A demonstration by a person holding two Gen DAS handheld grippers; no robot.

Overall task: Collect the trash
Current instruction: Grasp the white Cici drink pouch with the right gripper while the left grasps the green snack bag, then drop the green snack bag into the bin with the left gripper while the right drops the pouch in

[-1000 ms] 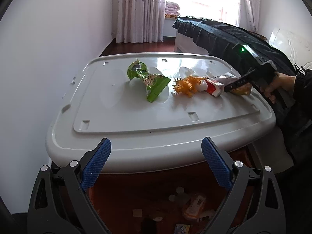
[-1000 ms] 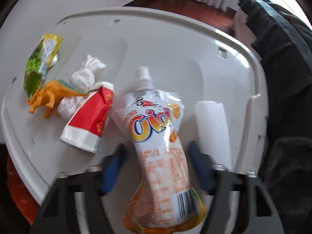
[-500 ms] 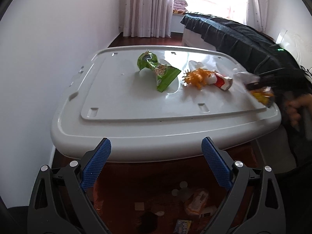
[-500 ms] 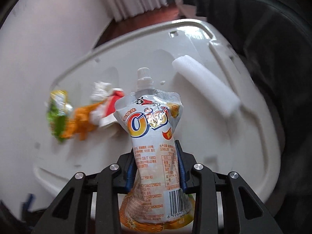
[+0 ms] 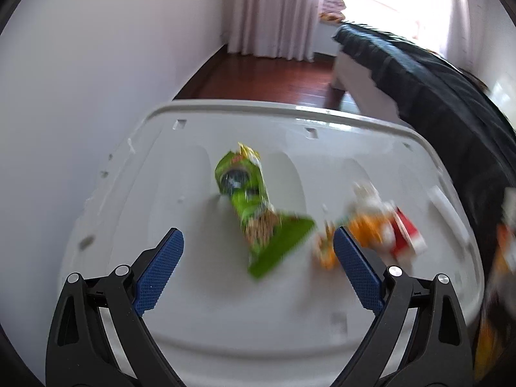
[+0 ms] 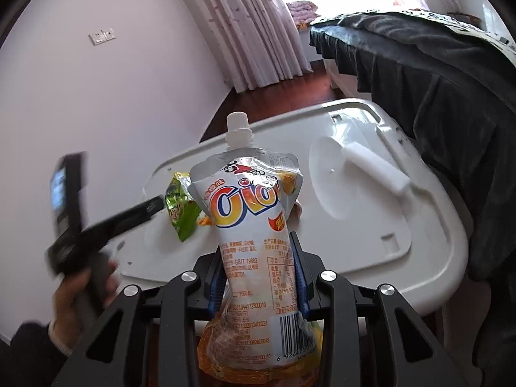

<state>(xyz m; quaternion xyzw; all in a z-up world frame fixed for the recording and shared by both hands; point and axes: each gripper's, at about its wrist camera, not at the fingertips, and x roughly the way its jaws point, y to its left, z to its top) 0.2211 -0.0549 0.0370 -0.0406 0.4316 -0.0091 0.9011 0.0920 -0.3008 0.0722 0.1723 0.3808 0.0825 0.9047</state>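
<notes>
Your pouch (image 6: 254, 245) is white with orange and red lettering. The wrapper (image 5: 258, 216) is green. The lid (image 5: 200, 293) is plain white.

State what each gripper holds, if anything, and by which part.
The right gripper holds the drink pouch by its lower body, pads on both side edges, spout up. The left gripper is open and holds nothing.
</notes>
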